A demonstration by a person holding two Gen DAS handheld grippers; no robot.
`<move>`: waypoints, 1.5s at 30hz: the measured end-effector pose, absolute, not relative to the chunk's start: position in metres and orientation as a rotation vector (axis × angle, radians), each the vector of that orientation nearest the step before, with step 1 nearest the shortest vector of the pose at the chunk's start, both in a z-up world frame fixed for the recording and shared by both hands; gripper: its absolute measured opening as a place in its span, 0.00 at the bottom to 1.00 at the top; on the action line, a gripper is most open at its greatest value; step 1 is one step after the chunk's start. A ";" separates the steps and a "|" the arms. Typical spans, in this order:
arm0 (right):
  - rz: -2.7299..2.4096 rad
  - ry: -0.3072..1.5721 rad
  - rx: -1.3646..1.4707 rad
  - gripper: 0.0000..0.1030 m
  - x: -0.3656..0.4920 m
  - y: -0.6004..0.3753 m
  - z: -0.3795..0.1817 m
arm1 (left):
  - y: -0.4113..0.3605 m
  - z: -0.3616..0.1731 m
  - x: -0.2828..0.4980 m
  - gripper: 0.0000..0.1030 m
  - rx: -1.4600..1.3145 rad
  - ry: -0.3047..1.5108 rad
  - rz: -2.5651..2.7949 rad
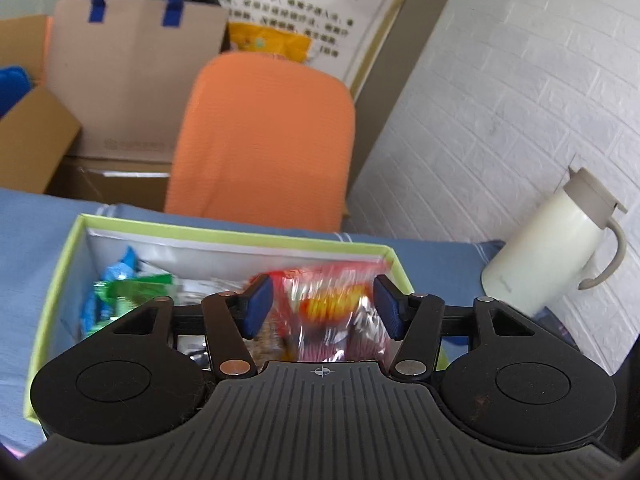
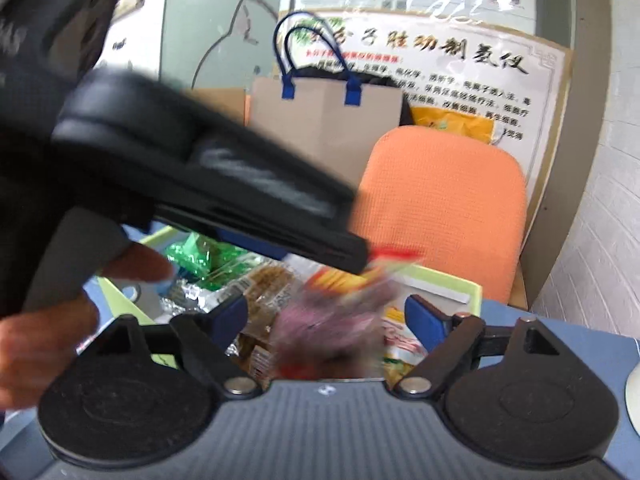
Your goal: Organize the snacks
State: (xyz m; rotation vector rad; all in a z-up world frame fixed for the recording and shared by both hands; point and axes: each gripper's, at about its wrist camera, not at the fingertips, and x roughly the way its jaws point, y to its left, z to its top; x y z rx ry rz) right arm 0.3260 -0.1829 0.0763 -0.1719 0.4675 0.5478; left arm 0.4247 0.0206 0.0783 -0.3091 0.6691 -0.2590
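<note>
A light-green-rimmed box (image 1: 236,234) (image 2: 448,276) stands on the blue tablecloth and holds several snack packets, among them a green one (image 1: 132,284) (image 2: 196,252) and brown biscuits (image 2: 272,284). My left gripper (image 1: 324,306) hangs over the box with its blue pads apart. A blurred red and yellow packet (image 1: 332,300) lies in the gap, and the pads do not press it. My right gripper (image 2: 330,318) is open wide above the same box, with a blurred pink-red packet (image 2: 328,332) loose between its fingers. The left gripper's black body (image 2: 200,168) and a hand (image 2: 48,332) cross the right wrist view.
An orange chair back (image 1: 268,136) stands just behind the box. Behind it are a brown paper bag with blue handles (image 1: 132,52), cardboard boxes (image 1: 32,140) and a poster. A cream thermos jug (image 1: 552,244) sits at the right against the white brick wall.
</note>
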 end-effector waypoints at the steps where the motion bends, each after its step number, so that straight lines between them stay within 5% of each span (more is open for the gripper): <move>1: 0.537 0.448 -0.167 0.89 0.313 -0.193 0.080 | 0.025 0.081 0.415 0.46 -0.317 0.645 -0.265; 7: 0.449 0.549 -0.134 0.90 0.232 -0.260 0.047 | 0.023 0.083 0.338 0.64 -0.263 0.599 -0.355; 17: 0.348 0.726 -0.075 0.90 0.208 -0.275 -0.006 | 0.006 0.001 0.270 0.60 -0.343 0.847 -0.417; 31: 0.600 0.688 -0.169 0.90 0.150 -0.162 -0.009 | 0.073 -0.012 0.223 0.63 -0.468 0.859 -0.273; 35: 0.553 0.698 -0.141 0.90 0.142 -0.160 -0.009 | 0.065 -0.015 0.223 0.64 -0.465 0.877 -0.303; 39: 0.495 0.707 -0.120 0.90 0.141 -0.162 -0.009 | 0.045 -0.014 0.227 0.77 -0.485 0.898 -0.329; 45: 0.458 0.694 -0.138 0.90 0.134 -0.167 -0.010 | 0.017 -0.016 0.239 0.75 -0.431 0.943 -0.313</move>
